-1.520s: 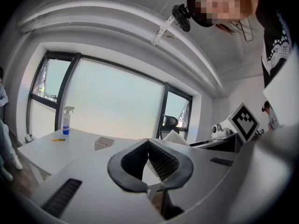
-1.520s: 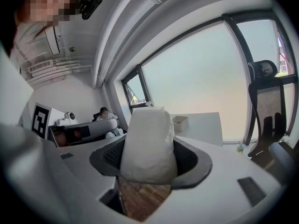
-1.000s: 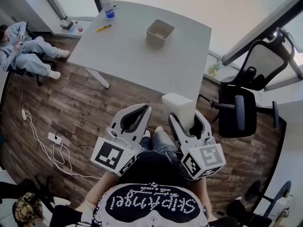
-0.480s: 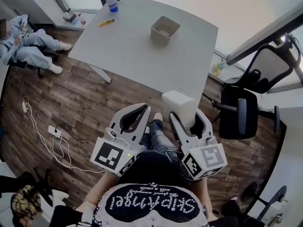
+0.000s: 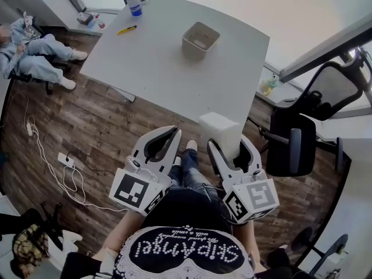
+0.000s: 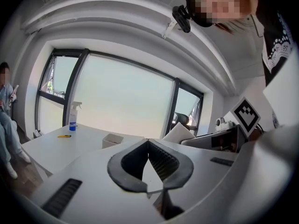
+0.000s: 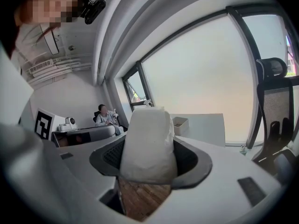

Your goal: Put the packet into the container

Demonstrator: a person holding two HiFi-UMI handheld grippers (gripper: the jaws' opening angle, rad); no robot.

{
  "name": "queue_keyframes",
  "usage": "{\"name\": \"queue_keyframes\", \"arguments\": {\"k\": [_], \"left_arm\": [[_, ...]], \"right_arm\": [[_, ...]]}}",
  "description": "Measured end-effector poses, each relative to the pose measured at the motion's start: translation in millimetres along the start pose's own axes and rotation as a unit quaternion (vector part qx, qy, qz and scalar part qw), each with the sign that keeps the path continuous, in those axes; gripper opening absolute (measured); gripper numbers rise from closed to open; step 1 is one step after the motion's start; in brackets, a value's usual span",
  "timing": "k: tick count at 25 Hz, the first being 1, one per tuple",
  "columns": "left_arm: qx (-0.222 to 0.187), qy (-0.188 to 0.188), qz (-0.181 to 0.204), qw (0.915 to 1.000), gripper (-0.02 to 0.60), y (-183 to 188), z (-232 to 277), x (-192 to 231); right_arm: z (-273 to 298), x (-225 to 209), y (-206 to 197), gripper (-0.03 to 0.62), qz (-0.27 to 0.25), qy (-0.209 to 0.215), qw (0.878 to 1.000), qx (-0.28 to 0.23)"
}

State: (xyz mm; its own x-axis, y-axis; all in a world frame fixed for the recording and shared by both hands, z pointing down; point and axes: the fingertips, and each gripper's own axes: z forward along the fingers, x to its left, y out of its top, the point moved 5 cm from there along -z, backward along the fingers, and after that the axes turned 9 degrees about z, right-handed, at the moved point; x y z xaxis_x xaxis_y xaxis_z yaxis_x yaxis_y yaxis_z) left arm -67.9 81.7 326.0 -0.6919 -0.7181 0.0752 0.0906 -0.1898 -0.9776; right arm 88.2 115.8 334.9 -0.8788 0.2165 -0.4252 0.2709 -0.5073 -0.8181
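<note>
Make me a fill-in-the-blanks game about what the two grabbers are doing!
The right gripper is shut on the packet, which is coloured ____.
The left gripper has its jaws together and holds ____.
The container stands on the table, and the packet is ____ inside it yet.
The pen lying on the table is coloured ____.
Missing words: white, nothing, not, yellow.
</note>
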Motion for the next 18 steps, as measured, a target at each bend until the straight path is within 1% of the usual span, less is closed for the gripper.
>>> {"name": "queue_keyframes", "arguments": {"k": [6, 13, 18], "left_arm": [[-0.002, 0.004, 0.01, 0.9999, 0.008, 8.5, 21.6, 3.2], [-0.003, 0.022, 0.016, 0.9996, 0.008, 12.9, 38.5, 18.4], [-0.005, 0.027, 0.02, 0.9994, 0.008, 16.7, 47.1, 21.2]], "right_arm": [[13.7, -17.6, 13.3, 0.278, -0.003, 0.006, 1.0, 0.001], [28.8, -35.9, 29.1, 0.278, -0.006, 0.01, 1.0, -0.003], [36.7, -42.3, 40.3, 0.278, -0.013, 0.017, 1.0, -0.007]]}}
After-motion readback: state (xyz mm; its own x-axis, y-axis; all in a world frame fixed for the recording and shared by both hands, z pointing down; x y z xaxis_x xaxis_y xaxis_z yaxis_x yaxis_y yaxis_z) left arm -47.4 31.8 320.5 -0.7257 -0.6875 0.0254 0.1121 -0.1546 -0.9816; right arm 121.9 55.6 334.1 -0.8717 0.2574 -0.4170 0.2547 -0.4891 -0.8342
